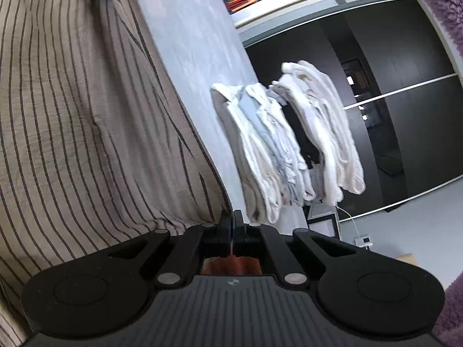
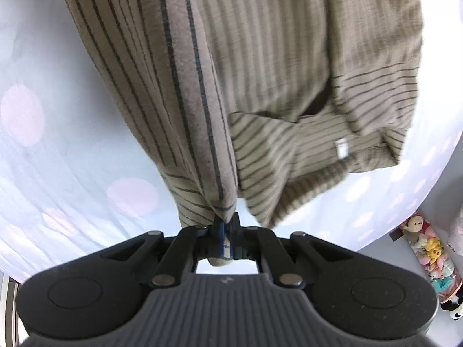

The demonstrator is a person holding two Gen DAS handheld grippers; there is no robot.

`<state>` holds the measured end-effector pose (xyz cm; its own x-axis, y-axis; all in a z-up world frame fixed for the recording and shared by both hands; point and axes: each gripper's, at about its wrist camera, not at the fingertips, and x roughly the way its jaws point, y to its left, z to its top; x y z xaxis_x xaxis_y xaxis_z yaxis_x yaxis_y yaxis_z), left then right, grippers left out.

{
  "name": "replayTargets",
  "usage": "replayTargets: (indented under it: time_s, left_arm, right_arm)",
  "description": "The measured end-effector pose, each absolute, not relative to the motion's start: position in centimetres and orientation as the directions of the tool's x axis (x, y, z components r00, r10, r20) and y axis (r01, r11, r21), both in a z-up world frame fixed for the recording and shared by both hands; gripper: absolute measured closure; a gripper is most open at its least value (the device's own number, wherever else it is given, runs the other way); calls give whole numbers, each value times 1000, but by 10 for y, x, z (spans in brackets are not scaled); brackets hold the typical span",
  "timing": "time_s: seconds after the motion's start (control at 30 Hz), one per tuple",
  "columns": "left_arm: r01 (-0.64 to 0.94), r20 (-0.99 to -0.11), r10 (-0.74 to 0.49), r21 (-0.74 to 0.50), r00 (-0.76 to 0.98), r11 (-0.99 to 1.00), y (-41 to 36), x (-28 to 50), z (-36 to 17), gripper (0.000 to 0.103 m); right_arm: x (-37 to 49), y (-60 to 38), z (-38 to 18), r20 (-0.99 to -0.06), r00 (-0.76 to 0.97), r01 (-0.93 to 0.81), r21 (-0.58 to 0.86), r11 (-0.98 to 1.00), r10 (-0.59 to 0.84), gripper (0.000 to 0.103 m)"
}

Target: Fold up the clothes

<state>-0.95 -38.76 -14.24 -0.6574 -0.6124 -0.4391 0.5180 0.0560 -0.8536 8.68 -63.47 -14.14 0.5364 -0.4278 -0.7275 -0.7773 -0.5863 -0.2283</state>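
Striped shirt [image 2: 179,86] between 2 raised hand-held grippers

Your left gripper [image 1: 231,219] is pinched tight on the edge of the striped shirt [image 1: 86,115], which fills the view's left side. To its right, a stack of folded laundry [image 1: 289,141] sits on the pale blue bedsheet [image 1: 191,43].

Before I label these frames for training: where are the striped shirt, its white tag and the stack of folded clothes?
Striped shirt [image 2: 260,43], right wrist view, body.
White tag [image 2: 341,147], right wrist view, centre.
Folded stack [image 1: 286,144], left wrist view, middle layers.
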Motion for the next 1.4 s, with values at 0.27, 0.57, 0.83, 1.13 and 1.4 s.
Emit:
replayTargets:
  time_s: [0.27,0.57,0.83,1.13,1.4]
  left_arm:
    - [535,-445,-619,-844,-647,47,-371,-6,-132,103]
    - [516,-458,-652,-848,-604,118,-354,24,-148,103]
    - [515,-489,-660,-839,-571,176,-350,49,-162,103]
    - [521,-516,-639,-829,-571,203,-351,54,-172,103]
    - [513,-527,-628,-828,-573,226,-351,53,-173,103]
  right_arm:
    - [128,-595,-133,-748,527,-758,-199,-621,-403,100]
    - [170,-552,-172,-763,474,-789,-147,-597,-438,99]
    - [196,-545,-204,-765,429,-827,-119,-550,-480,95]
    - [191,-543,-173,-703,488,-868,-327,-374,-517,49]
    - [80,-526,-110,-696,491,-833,-552,-47,-523,43]
